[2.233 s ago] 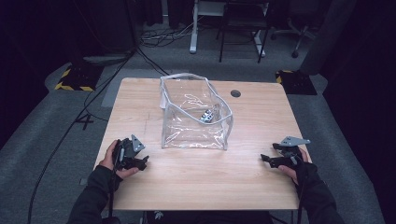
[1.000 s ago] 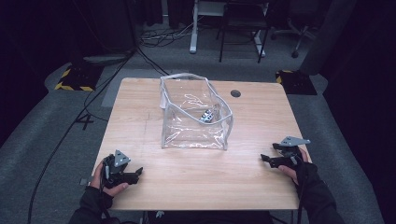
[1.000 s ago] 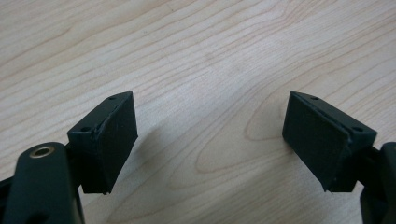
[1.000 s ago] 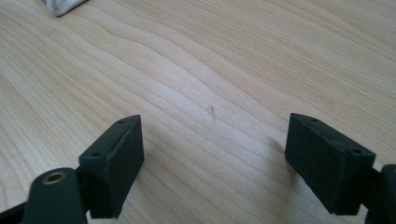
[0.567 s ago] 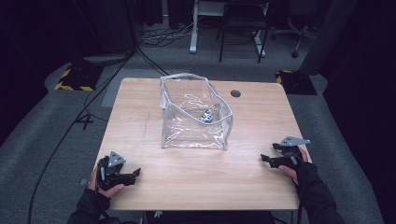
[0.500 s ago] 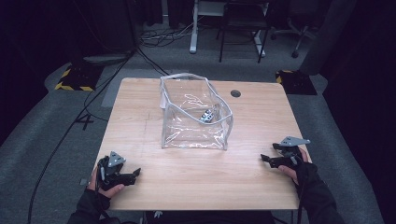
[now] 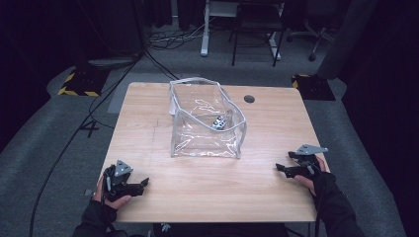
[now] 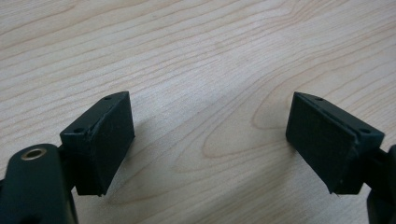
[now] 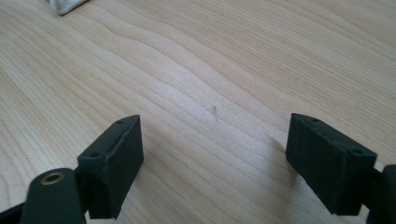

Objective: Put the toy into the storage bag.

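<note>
Two grippers: the left gripper (image 7: 144, 182) and the right gripper (image 7: 279, 168) rest at the near corners of the light wooden table (image 7: 163, 106), well apart from each other.
Left gripper state: jaws spread wide, having just been opening, with bare wood grain between the black pads (image 8: 109, 140).
Right gripper state: jaws likewise apart, nothing between them, seen in the right gripper view (image 9: 215, 163).
Bag: a clear plastic pouch with a pale grey trimmed rim (image 7: 206, 121) stands upright and open-mouthed at mid-table, beyond both grippers.
Contents: a small dark-and-silver object (image 7: 219, 122) lies inside, on the bag's floor.
Why so placed: both hands look parked clear of the bag, probably a rest pose.
Hole: a round dark grommet (image 7: 249, 98) sits right of the bag.
Writing: none readable anywhere.
</note>
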`<state>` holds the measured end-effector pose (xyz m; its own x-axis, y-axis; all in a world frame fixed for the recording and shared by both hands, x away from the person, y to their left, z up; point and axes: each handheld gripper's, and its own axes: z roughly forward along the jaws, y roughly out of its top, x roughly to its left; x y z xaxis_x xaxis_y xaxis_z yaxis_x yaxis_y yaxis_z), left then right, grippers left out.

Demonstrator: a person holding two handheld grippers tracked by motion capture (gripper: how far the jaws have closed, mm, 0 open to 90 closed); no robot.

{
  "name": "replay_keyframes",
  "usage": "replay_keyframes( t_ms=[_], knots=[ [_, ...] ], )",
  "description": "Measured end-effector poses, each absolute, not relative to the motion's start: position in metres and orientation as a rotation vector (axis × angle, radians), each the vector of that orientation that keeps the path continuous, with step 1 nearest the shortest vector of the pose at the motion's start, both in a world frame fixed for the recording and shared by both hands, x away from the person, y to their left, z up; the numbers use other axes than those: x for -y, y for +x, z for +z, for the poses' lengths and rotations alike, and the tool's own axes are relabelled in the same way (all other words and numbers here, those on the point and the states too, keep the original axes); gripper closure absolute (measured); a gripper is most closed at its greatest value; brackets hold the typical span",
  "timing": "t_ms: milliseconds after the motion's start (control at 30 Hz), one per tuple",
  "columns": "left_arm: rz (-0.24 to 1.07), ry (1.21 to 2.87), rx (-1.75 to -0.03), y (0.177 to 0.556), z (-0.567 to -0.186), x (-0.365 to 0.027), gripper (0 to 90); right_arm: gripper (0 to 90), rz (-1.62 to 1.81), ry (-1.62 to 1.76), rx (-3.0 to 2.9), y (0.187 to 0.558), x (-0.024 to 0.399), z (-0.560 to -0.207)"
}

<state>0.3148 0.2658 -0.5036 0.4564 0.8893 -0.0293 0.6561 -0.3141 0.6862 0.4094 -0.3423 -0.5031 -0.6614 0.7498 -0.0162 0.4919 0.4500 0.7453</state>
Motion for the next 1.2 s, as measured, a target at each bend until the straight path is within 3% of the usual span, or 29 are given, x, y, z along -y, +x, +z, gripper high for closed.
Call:
replay_keyframes(
  t_ms=[1200],
  knots=[
    [0.47,2.08,-1.283,0.3157,-0.5031,-0.2662,15.4,19.5,1.047,1.054,-2.363,0.4095,0.3424,-0.5031]
  ],
)
